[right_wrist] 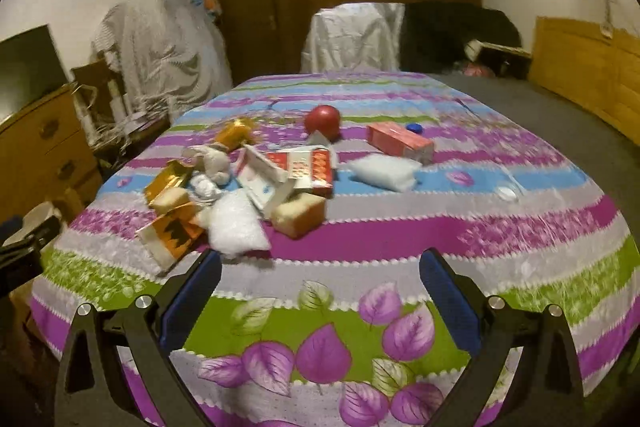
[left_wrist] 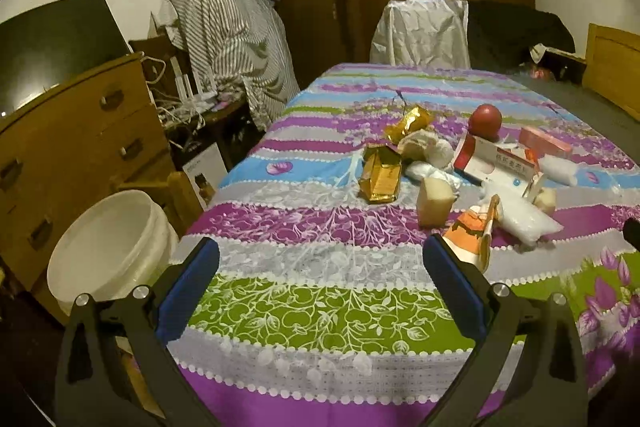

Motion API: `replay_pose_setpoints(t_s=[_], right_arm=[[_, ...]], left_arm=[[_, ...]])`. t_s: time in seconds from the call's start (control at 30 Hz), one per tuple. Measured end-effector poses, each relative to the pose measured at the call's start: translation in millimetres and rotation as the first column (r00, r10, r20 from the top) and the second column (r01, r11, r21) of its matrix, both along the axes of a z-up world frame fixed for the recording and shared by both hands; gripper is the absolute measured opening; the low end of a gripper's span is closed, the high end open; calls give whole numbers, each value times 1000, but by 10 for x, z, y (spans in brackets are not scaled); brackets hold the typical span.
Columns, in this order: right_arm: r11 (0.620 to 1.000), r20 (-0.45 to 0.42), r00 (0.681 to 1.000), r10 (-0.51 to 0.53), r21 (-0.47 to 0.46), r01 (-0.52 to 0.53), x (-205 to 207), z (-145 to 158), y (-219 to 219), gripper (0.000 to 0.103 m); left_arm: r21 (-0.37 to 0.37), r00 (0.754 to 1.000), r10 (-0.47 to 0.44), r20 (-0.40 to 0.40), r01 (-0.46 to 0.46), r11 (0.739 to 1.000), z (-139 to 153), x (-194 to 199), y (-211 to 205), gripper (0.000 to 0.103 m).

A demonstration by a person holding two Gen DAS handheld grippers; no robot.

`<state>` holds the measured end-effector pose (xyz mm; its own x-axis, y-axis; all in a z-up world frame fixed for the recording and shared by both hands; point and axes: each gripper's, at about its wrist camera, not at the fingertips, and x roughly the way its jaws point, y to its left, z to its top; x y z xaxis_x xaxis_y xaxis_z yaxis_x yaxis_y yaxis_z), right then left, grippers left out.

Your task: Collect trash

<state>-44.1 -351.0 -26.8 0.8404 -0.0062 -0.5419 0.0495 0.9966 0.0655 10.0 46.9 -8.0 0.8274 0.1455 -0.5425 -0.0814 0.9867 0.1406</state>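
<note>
A pile of trash lies on the striped floral tablecloth (left_wrist: 304,259): gold foil wrappers (left_wrist: 380,173), crumpled tissue (left_wrist: 426,147), a foam block (left_wrist: 434,201), an orange wrapper (left_wrist: 474,231), a clear air pillow (left_wrist: 524,221), a red-and-white carton (left_wrist: 496,163), a pink box (left_wrist: 544,142) and a red ball (left_wrist: 485,121). A white bucket (left_wrist: 110,247) stands left of the table. My left gripper (left_wrist: 320,259) is open and empty over the near cloth. My right gripper (right_wrist: 320,269) is open and empty, just short of the air pillow (right_wrist: 236,227) and the foam block (right_wrist: 298,215).
A wooden dresser (left_wrist: 76,147) stands at the left behind the bucket. Covered chairs (left_wrist: 420,31) sit at the table's far end. A wooden headboard (right_wrist: 588,75) is at the right. A blue bottle cap (right_wrist: 414,127) and a clear plastic piece (right_wrist: 506,191) lie on the cloth.
</note>
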Motion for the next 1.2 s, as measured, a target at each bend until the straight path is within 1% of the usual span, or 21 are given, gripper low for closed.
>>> replay_pose_setpoints(t_s=[0.03, 0.1, 0.2, 0.3, 0.43, 0.8, 1.2], right_arm=[[1000, 12, 1000, -7, -13, 7, -19, 15, 1, 99], [1000, 13, 1000, 11, -21, -10, 12, 28, 16, 99], [999, -2, 999, 41, -9, -41, 78, 23, 22, 99], [998, -4, 999, 54, 23, -54, 133, 30, 5, 99], [997, -8, 997, 72, 35, -71, 188, 1, 19, 99], [996, -45, 997, 69, 67, -66, 320, -123, -29, 99], [995, -71, 996, 60, 79, -54, 347, -237, -72, 99]], left_arm=[[-1, 1000, -3, -8, 3, 1000, -9, 20, -1, 98], [-3, 1000, -3, -18, 3, 1000, -29, 58, 15, 98], [-16, 999, -4, -36, 4, 1000, -61, 103, 40, 98], [-2, 999, -9, -43, 9, 1000, -81, 140, 37, 98], [-5, 998, -13, -56, 12, 1000, -101, 186, 57, 98], [9, 997, -18, -77, 19, 1000, -153, 270, 44, 98], [11, 996, -25, -84, 26, 1000, -189, 297, 26, 98]])
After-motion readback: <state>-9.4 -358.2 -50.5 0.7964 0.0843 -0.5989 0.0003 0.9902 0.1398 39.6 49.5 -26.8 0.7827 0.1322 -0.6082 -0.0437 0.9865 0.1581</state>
